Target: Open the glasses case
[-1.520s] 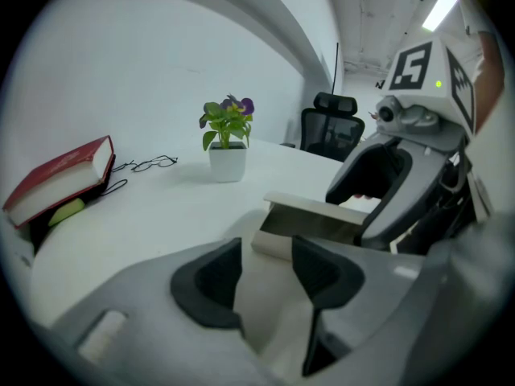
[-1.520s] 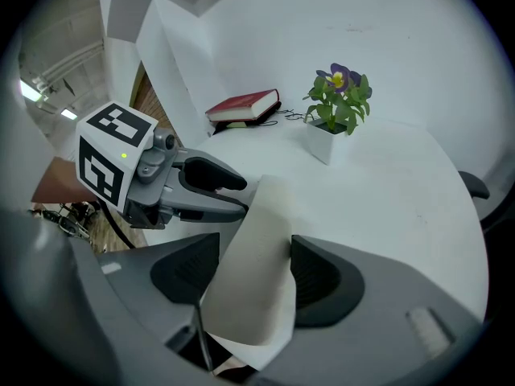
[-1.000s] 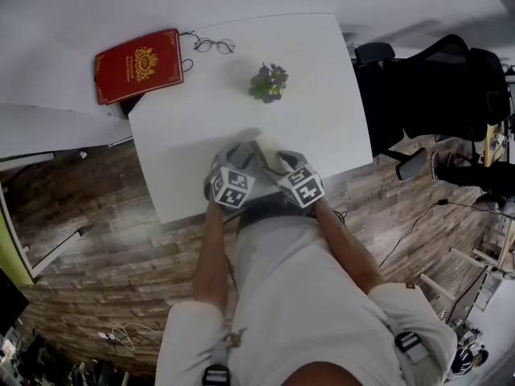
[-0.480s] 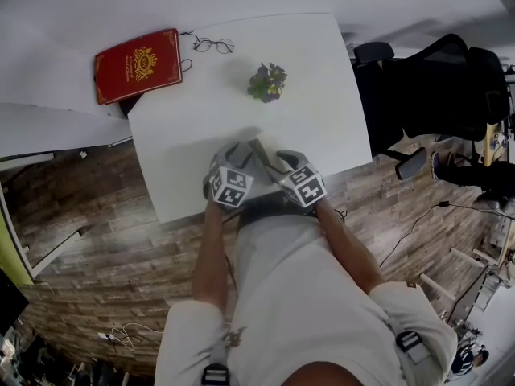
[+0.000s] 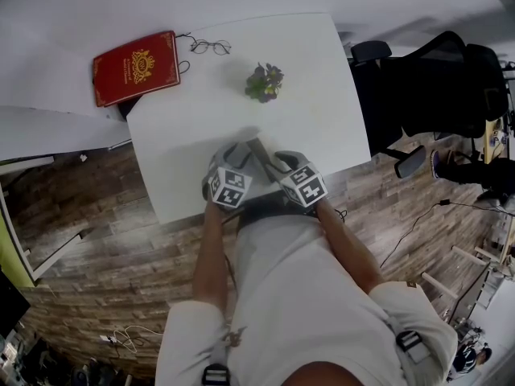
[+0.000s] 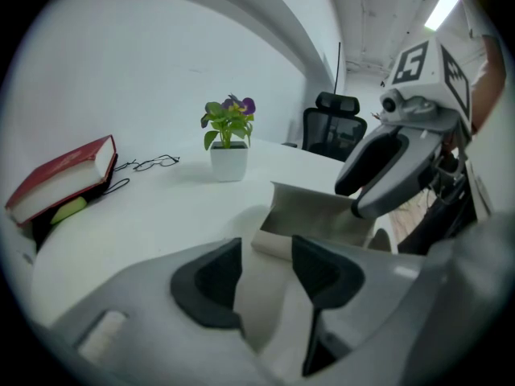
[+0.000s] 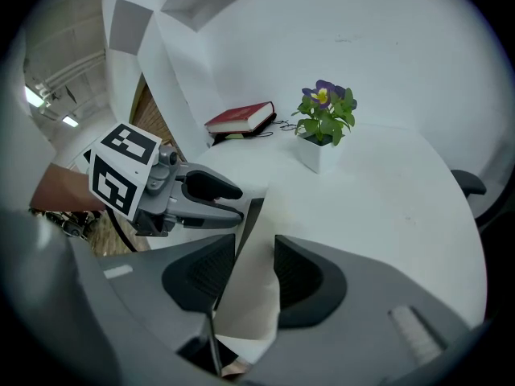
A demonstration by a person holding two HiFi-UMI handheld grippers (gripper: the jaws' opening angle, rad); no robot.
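Left gripper view shows your left claw (image 6: 265, 276) clamping the glasses case (image 6: 310, 215) at the near edge of the table (image 6: 153, 215). Your right claw (image 7: 256, 268), jaws just closing, pinches its flap (image 7: 251, 296). The case looks light and pliable, so peel the flap gently.

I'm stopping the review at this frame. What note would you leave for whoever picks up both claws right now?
Left claw: shut on the case body, at the near edge of the table.
Right claw: has just been closing on the flap, which sits between its pads.
Done: the flap stands up off the body, so the case looks partly open.
Left: fold the flap fully back while the body is held.
Glasses lie at the far side, by the book.
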